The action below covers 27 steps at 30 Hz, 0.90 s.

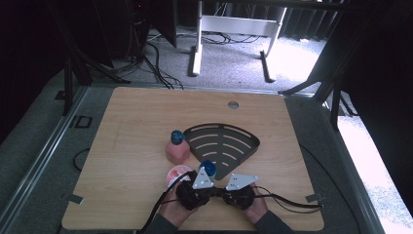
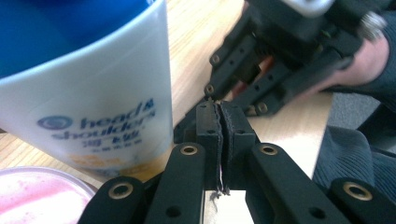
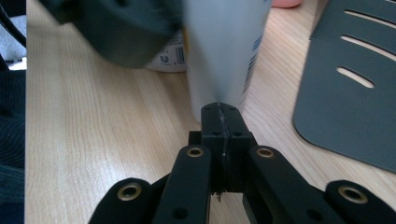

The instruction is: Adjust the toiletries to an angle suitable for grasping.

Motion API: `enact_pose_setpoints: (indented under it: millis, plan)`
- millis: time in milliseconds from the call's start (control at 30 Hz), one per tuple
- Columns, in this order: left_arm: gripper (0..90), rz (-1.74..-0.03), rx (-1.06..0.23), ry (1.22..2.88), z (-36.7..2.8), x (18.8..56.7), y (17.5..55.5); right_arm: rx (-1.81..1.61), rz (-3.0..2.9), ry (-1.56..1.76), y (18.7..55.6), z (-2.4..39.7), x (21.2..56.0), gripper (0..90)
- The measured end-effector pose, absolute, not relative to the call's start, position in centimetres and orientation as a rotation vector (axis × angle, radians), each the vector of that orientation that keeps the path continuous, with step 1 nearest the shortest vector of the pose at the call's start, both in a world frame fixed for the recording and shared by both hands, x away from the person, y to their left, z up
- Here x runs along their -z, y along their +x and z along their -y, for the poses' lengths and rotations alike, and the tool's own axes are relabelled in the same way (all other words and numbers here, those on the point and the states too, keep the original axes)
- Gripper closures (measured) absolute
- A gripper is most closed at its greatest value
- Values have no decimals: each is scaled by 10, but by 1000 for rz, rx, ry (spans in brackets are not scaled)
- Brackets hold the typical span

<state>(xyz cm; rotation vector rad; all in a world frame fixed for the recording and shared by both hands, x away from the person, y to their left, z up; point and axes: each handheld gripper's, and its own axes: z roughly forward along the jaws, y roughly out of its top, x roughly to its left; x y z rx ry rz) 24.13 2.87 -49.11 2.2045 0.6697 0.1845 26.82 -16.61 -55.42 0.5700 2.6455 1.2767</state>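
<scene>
A white Head & Shoulders bottle (image 1: 208, 169) with a blue cap stands near the table's front edge; in the left gripper view the bottle (image 2: 93, 93) is close on the left. My left gripper (image 1: 213, 191) (image 2: 219, 121) is shut on nothing, just beside the bottle's base. My right gripper (image 1: 224, 191) (image 3: 223, 114) is also shut and empty, its tips pointing at the bottle (image 3: 224, 46) a short way ahead. Both grippers sit tip to tip. A pink round container (image 1: 178, 174) (image 2: 37, 196) lies to the bottle's left. A pink bottle (image 1: 177, 146) with a blue cap stands farther back.
A black fan-shaped slotted tray (image 1: 224, 144) (image 3: 350, 84) lies flat at the table's middle, right of the bottles. Cables trail from both grippers across the front edge. The wooden table (image 1: 136, 122) has a small round hole (image 1: 233, 104) at the back.
</scene>
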Motion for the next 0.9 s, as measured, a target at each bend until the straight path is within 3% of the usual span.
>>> enact_pose_setpoints:
  millis: [900]
  plan:
    - [875,-896,-183,2170,-48,503,280,-1226,-2635,580,271,169,553,900]
